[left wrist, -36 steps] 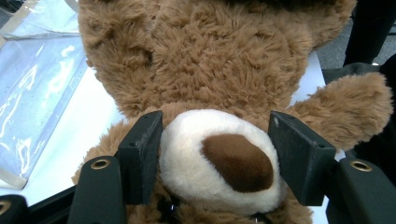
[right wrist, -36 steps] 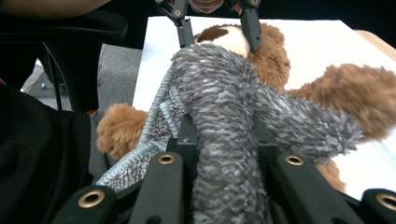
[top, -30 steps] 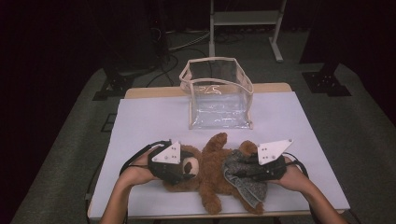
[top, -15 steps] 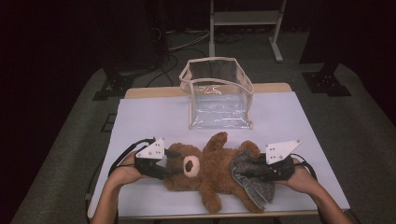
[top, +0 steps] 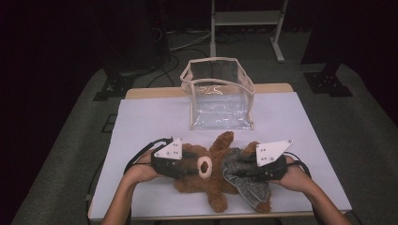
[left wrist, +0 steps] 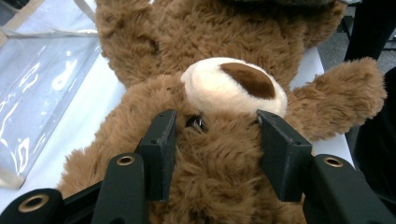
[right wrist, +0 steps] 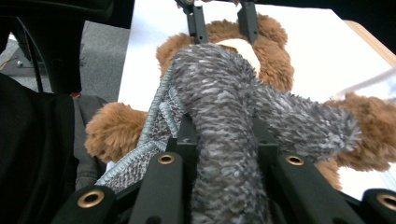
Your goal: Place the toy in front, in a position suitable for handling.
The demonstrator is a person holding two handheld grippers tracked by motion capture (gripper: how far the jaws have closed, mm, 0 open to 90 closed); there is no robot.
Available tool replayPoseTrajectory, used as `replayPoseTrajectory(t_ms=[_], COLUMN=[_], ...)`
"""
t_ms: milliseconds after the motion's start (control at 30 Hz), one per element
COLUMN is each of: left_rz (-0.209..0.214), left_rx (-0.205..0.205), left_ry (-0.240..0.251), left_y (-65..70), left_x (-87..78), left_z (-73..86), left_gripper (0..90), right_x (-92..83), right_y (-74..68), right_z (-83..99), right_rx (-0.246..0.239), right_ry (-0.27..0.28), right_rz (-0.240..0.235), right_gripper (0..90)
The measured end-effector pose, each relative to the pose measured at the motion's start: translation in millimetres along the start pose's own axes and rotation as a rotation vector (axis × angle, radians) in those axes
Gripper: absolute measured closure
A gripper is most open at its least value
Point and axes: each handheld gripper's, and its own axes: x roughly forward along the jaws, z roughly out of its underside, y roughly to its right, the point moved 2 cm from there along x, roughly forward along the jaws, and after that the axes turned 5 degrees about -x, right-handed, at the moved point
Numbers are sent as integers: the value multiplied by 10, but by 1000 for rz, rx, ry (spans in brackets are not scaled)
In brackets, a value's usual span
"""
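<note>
- Left gripper (left wrist: pixel 212 140): jaws have just been closing and now pinch the teddy bear's (top: pixel 213 180) head, just behind its muzzle.
- Right gripper (right wrist: pixel 224 154): clamped on the grey garment (right wrist: pixel 224 112) draped over the bear's body.
- Clear bag (top: pixel 220 93): well beyond both grippers, standing open.

Both forearms come in low from the near edge, wrists level, each hand wrapped around the rear of its tool. The left gripper (top: pixel 190 165) points toward the right one, its jaws having just been closing; they now press into the brown fur of the teddy bear's (left wrist: pixel 219 154) head, one pad at each side below the muzzle. The right gripper (top: pixel 244 169) points back at it, jaws clamped on a roll of the grey knitted garment (right wrist: pixel 224 140) between them
</note>
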Motion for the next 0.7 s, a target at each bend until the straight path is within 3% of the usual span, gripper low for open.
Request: replayPoseTrajectory(t_ms=[200, 400, 467, 533, 700], left_rz=[7, 14, 12, -5, -51], left_rx=[32, 57, 57, 57, 42], left_ry=[-6, -14, -12, -16, -25], left_y=[23, 35, 35, 36, 20], left_x=[195, 358, 372, 335, 174], left_z=[-147, -282, -290, -285, -205], left_gripper=[493, 491, 490, 477, 389], right_x=[-162, -125, -91, 0, -140], right_y=[17, 22, 16, -6, -6], right_z=[94, -8, -14, 48, 197], right_rx=[33, 5, 0, -25, 7], right_ry=[-4, 9, -4, -69, -50], right_rz=[29, 29, 27, 25, 45], right_gripper=[712, 712, 712, 713, 717])
